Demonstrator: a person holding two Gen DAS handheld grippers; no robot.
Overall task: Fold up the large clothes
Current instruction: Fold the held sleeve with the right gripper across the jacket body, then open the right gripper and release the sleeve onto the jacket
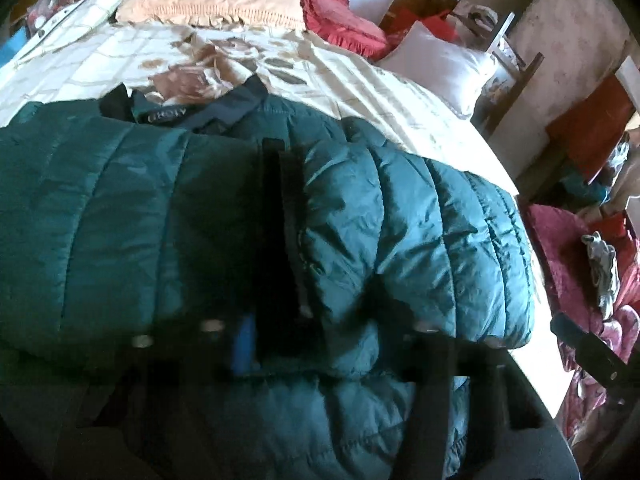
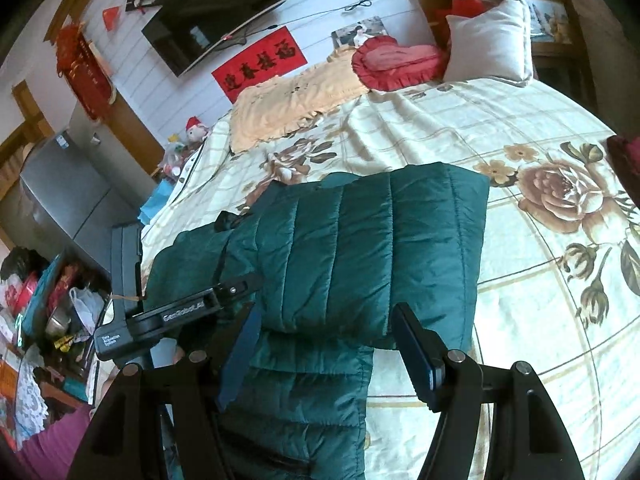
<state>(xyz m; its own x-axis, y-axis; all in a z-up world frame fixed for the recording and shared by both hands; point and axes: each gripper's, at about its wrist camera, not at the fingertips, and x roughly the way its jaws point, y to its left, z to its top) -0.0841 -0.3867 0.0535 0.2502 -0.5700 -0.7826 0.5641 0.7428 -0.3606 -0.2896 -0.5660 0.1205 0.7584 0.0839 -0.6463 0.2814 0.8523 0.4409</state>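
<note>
A dark teal quilted puffer jacket [image 2: 360, 248] lies partly folded on the floral bedspread [image 2: 540, 152], one layer doubled over another. In the left wrist view the jacket [image 1: 160, 220] fills the frame, its collar and label at the top. My right gripper [image 2: 324, 344] is open, its blue-padded fingers [image 2: 412, 352] astride the jacket's lower folded edge. My left gripper [image 1: 320, 332] is pressed low into the jacket, dark and blurred, so its jaws are hard to read. Its body also shows in the right wrist view [image 2: 160, 316], at the jacket's left edge.
A peach pillow [image 2: 292, 100], a red heart cushion [image 2: 392, 64] and a white pillow [image 2: 492, 40] lie at the head of the bed. A TV [image 2: 216, 16] hangs on the wall. Clutter [image 2: 48, 304] and a grey fridge [image 2: 60, 196] stand left of the bed.
</note>
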